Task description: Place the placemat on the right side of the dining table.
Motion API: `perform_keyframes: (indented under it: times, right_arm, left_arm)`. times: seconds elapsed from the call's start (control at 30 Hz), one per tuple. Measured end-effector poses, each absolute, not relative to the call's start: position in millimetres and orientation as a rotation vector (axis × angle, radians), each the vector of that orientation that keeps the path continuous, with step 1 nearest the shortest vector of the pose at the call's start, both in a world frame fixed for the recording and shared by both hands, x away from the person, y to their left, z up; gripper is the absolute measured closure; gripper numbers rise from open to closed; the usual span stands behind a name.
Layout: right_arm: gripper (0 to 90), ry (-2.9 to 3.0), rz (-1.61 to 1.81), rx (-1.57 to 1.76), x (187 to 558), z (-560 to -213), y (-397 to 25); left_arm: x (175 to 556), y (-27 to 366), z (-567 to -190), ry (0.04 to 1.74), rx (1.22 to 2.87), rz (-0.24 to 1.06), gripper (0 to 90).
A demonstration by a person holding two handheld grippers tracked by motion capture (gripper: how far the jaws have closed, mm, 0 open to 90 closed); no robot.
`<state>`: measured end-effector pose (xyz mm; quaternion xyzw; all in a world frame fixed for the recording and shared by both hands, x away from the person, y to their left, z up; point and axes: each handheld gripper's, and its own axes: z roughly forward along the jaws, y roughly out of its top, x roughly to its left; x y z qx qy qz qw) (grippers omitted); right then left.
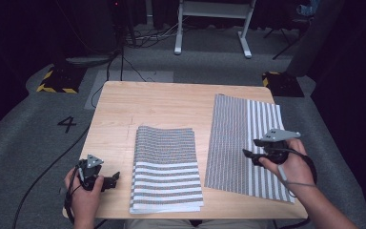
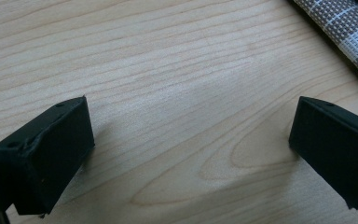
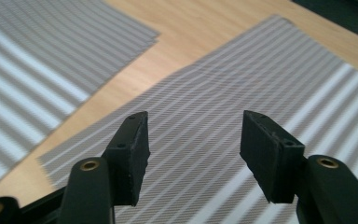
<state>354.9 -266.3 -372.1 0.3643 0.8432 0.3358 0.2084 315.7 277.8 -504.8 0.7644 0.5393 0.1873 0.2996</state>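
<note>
left gripper point(image 1: 110, 181) lower left, jaws wide over bare table point(image 1: 171, 102) | folded stack of mats point(image 1: 166, 164) centre, apparently done | single mat point(image 1: 240, 143) right, flat, unfolded (likely next) | right gripper point(image 1: 249, 149) above it, jaws wide, empty

Bright tabletop point(image 1: 171, 102), dark surroundings (soft shadows)

The folded mat point(image 2: 349, 28) is cut off at the left gripper view's top right corner.
</note>
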Motion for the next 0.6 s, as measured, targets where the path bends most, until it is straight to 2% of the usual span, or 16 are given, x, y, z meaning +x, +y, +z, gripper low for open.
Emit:
perform_keyframes:
  times: [0.1,0.27,0.6]
  right_arm:
    - [40.6,2.388,0.934,0.985,338,-373,-242]
    - [38.1,2.407,0.96,0.99,331,-381,-225]
    - [30.9,2.433,0.962,1.077,338,-427,-192]
  left_arm:
    - [316,278,-505,1.433,2.028,0.495,0.0]
    - [316,277,-505,1.434,2.026,0.495,0.0]
    - [316,278,-505,1.434,2.028,0.495,0.0]
